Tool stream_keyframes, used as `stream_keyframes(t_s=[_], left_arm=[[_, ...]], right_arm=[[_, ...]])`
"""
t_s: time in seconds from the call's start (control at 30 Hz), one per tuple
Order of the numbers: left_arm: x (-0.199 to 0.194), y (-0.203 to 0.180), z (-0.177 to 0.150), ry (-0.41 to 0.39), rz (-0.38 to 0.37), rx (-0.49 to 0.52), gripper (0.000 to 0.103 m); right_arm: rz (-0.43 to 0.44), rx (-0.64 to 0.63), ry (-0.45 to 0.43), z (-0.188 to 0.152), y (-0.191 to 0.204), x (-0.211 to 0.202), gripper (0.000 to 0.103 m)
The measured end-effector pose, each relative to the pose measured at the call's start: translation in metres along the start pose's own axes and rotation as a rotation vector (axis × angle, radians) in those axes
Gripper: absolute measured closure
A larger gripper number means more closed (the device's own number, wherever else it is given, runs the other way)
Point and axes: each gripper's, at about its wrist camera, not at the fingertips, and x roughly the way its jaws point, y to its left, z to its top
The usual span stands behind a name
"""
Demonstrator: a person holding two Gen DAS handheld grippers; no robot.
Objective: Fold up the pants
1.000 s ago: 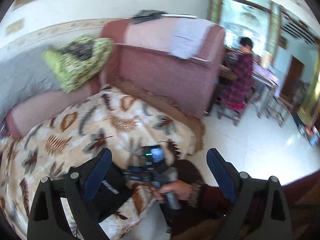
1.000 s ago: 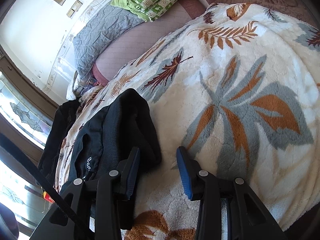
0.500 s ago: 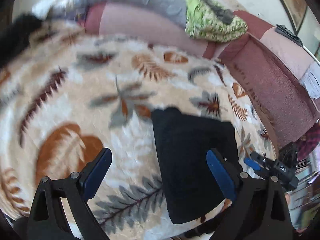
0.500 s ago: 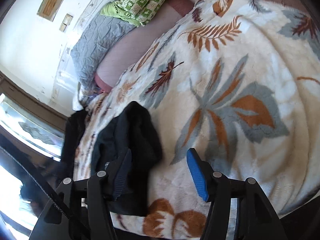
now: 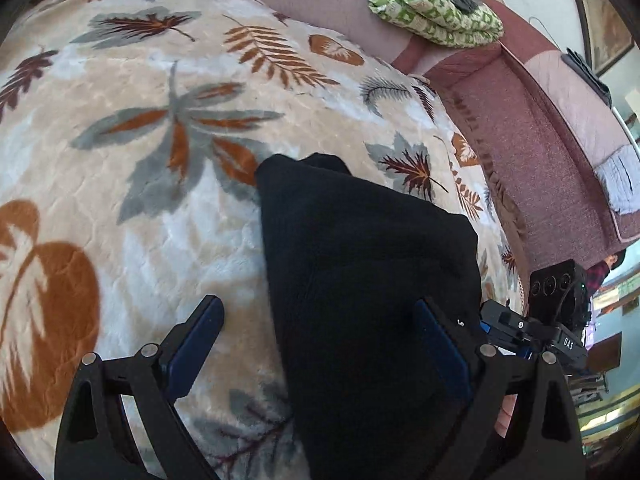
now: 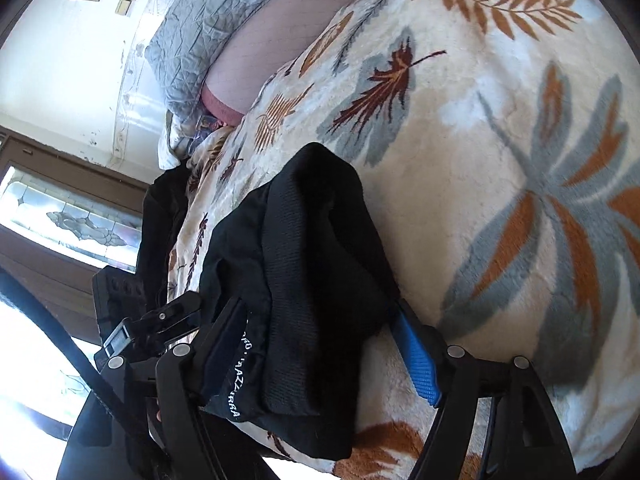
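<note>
Folded black pants [image 5: 360,280] lie in a thick bundle on a cream blanket with a leaf print [image 5: 140,160]. My left gripper [image 5: 320,344] hangs open over the near end of the pants, its left finger above the blanket and its right finger above the black cloth. In the right wrist view the pants [image 6: 312,280] show a waistband with white lettering. My right gripper [image 6: 320,352] straddles that end with its jaws opening; the cloth sits between the spread fingers and the blue pad [image 6: 416,360] stands off it. The right gripper's body [image 5: 540,332] shows past the pants.
The blanket covers a pink sofa [image 5: 540,140]. A green patterned cloth [image 5: 436,12] and a grey quilt [image 6: 208,24] lie along the sofa back. Another dark garment [image 6: 160,208] hangs off the blanket's far edge by a window. A person in red plaid [image 5: 600,272] sits far off.
The left wrist view swung down from the room onto the blanket and closed in over the pants. The right gripper's jaws spread wider and moved in around the folded bundle.
</note>
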Motion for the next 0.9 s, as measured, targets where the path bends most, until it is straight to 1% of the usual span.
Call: stream_keyframes(t_s=[0.07, 0.1, 0.17, 0.23, 0.3, 0.33, 0.37, 0.4, 0.47, 0.5, 0.53, 0.67, 0.8, 0.9], left_arm=[[0.004, -0.003, 0.002, 0.005, 0.006, -0.001, 0.008], [0.005, -0.003, 0.002, 0.005, 0.008, 0.0, 0.008], [0.008, -0.004, 0.003, 0.012, 0.009, 0.008, 0.004], [0.011, -0.005, 0.004, 0.011, 0.015, 0.012, 0.002], [0.013, -0.01, 0.003, 0.004, 0.051, 0.026, 0.002], [0.012, -0.014, 0.001, -0.004, 0.08, 0.038, 0.012], [0.011, -0.018, 0.0, -0.007, 0.096, 0.055, 0.024], [0.01, -0.023, -0.001, 0.005, 0.066, 0.072, 0.04], [0.001, -0.032, -0.004, -0.02, 0.088, 0.092, 0.047], [-0.002, -0.035, -0.005, -0.028, 0.097, 0.104, 0.051], [-0.006, -0.037, -0.005, -0.035, 0.102, 0.109, 0.053], [-0.019, -0.035, 0.001, -0.068, 0.085, 0.078, 0.054], [-0.03, -0.025, 0.027, -0.1, 0.055, 0.013, 0.054], [-0.033, -0.023, 0.051, -0.129, 0.081, 0.012, 0.054]], right_arm=[[0.025, -0.003, 0.02, 0.0, 0.003, 0.006, 0.027], [0.054, -0.002, 0.041, -0.001, 0.005, 0.01, 0.028], [0.099, -0.008, 0.084, -0.004, 0.011, 0.02, 0.028], [0.095, -0.025, 0.099, -0.005, 0.016, 0.032, 0.028], [0.093, -0.016, 0.09, -0.002, 0.016, 0.037, 0.028], [0.096, 0.004, 0.082, 0.0, 0.015, 0.038, 0.035], [0.092, 0.024, 0.075, 0.002, 0.012, 0.038, 0.052], [0.083, 0.037, 0.072, 0.002, 0.01, 0.037, 0.06], [0.08, 0.044, 0.06, -0.001, 0.01, 0.036, 0.067], [0.071, 0.028, 0.051, -0.002, 0.014, 0.034, 0.068], [0.058, -0.002, 0.043, -0.002, 0.021, 0.032, 0.07], [0.036, -0.105, 0.014, 0.005, 0.055, 0.021, 0.071], [-0.001, -0.222, -0.006, 0.026, 0.092, 0.023, 0.072], [-0.011, -0.249, -0.02, 0.043, 0.104, 0.031, 0.072]])
